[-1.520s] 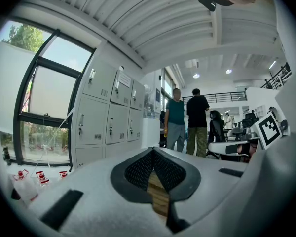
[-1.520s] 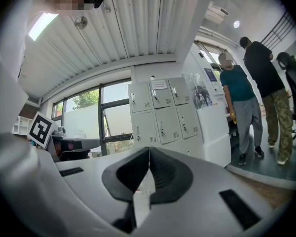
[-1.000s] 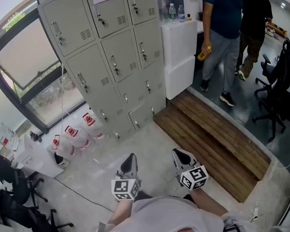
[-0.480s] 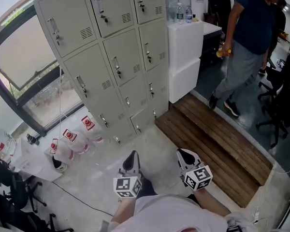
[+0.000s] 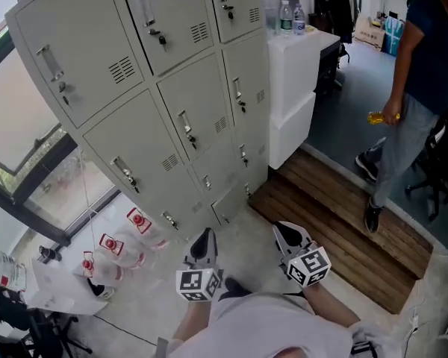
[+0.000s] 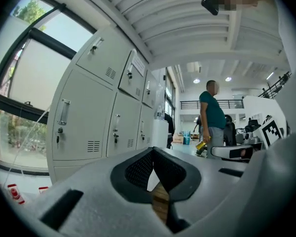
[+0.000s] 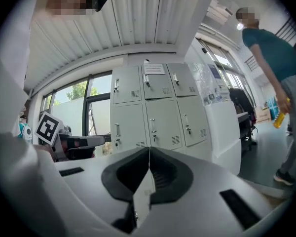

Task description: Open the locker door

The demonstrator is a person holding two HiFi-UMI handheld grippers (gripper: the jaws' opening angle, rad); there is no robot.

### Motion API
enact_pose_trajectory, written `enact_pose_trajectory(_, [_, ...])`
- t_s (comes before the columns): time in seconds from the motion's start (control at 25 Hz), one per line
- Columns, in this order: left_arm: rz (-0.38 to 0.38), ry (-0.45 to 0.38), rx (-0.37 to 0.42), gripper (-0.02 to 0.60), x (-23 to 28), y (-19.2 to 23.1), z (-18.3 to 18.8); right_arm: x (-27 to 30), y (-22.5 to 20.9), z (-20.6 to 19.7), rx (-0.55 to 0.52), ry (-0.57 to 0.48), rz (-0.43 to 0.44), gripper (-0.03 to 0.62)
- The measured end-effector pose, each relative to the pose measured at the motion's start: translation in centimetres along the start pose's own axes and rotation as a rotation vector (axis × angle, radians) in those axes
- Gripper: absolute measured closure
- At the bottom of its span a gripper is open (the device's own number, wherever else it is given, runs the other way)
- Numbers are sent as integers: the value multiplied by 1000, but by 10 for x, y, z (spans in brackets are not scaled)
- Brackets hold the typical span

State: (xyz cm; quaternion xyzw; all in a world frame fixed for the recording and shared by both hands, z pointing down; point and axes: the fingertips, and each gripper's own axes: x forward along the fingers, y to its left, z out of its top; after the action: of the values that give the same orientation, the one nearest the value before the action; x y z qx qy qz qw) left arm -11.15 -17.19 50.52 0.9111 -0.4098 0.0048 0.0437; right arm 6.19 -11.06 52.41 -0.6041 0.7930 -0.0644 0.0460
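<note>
Left gripper [image 5: 204,240] and right gripper [image 5: 287,235] both have jaws together and empty, at near side, apart from the locker [image 5: 181,88], its doors all closed.

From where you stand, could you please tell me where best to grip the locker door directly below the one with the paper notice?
Take the bar handle near that door's left edge, above the lock. Open the right claw, come from the front and close across the bar: it is slim and vertical.
</note>
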Motion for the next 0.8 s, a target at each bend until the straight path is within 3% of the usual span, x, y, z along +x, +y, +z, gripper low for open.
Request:
enact_pose_trajectory(0.2, [-39, 6, -5, 580, 51, 84, 19, 100, 12, 3, 15, 3, -20, 580])
enact_pose_trajectory(0.36, [-40, 7, -2, 580, 79, 126, 24, 153, 20, 10, -6, 8, -16, 580])
enact_pose_trajectory(0.6, [21, -1, -64, 580, 87, 158, 22, 197, 20, 7, -38, 36, 49, 580])
enact_pose_trajectory(0.8, [133, -19, -74, 578, 79, 180, 29, 229, 24, 3, -43, 67, 142, 580])
